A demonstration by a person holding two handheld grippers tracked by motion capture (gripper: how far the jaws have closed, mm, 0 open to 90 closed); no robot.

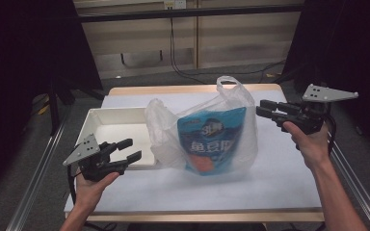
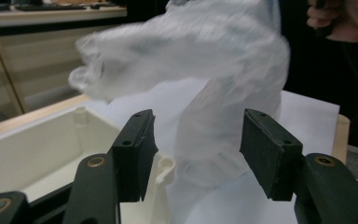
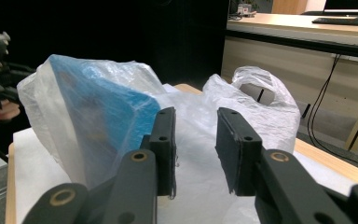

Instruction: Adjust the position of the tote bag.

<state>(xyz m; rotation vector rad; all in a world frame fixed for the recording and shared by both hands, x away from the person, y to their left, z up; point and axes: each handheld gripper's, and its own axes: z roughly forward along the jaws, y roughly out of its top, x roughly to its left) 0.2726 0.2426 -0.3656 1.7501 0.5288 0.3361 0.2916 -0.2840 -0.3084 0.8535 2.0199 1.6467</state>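
Note:
A translucent white plastic bag point(image 1: 164, 127) stands in the middle of the white-covered table point(image 1: 270, 187), with one handle loop point(image 1: 229, 84) sticking up. Inside it leans a blue snack packet point(image 1: 211, 139). My left gripper point(image 1: 131, 149) is at the lower left in front of a white tray point(image 1: 94, 120), open, its tips a little short of the bag's left side. The left gripper view shows the bag point(image 2: 191, 60) beyond the open gripper point(image 2: 198, 154). My right gripper point(image 1: 261, 107) is held up at the bag's right side, open with nothing between its pads. In the right gripper view, the bag point(image 3: 256, 102) and packet point(image 3: 107, 107) lie just ahead of that gripper point(image 3: 196, 149).
The shallow tray point(image 2: 37, 149) sits against the bag's left side. The table's wooden edge point(image 1: 192, 89) runs along the back, and metal rails point(image 1: 33, 183) flank both sides. Cables point(image 1: 183, 67) trail on the floor behind. Dark curtains hang at left and right.

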